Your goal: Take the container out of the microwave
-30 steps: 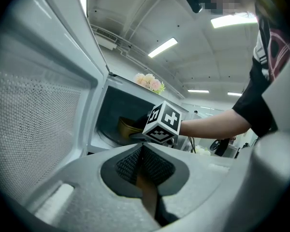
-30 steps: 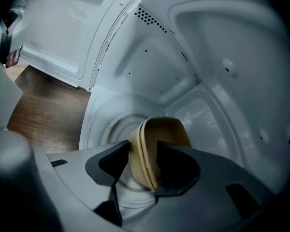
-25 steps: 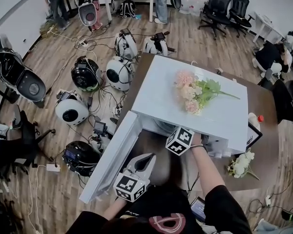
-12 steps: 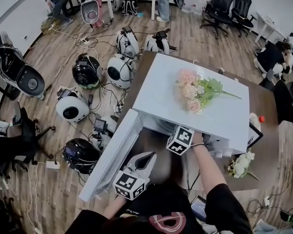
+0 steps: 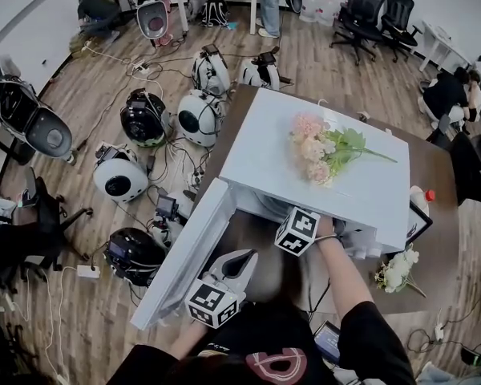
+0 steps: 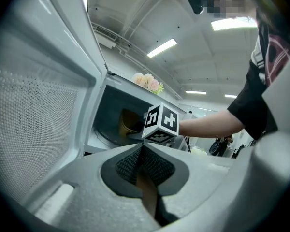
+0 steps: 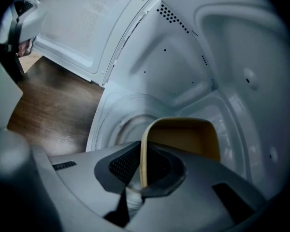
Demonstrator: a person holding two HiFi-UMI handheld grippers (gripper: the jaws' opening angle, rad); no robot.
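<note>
A white microwave [image 5: 305, 167] stands on a brown table [image 5: 441, 239] with its door [image 5: 184, 259] swung open to the left. Inside it, a tan container [image 7: 188, 137] sits on the turntable. My right gripper [image 7: 141, 170] reaches into the cavity; its jaws have just been closing and now pinch the container's near wall between the pads. In the head view only its marker cube [image 5: 297, 231] shows at the opening. My left gripper [image 6: 141, 150] hangs shut and empty in front of the opening, beside the door, and looks toward the container [image 6: 127, 122].
Pink artificial flowers [image 5: 321, 151] lie on the microwave's top. White flowers [image 5: 397, 271] and a red-capped bottle [image 5: 419, 197] are on the table to the right. Round devices [image 5: 119, 179] and cables crowd the floor at left. Office chairs [image 5: 361, 6] stand far back.
Both grippers keep their places in the head view. A person at the far back left has shifted along the floor.
</note>
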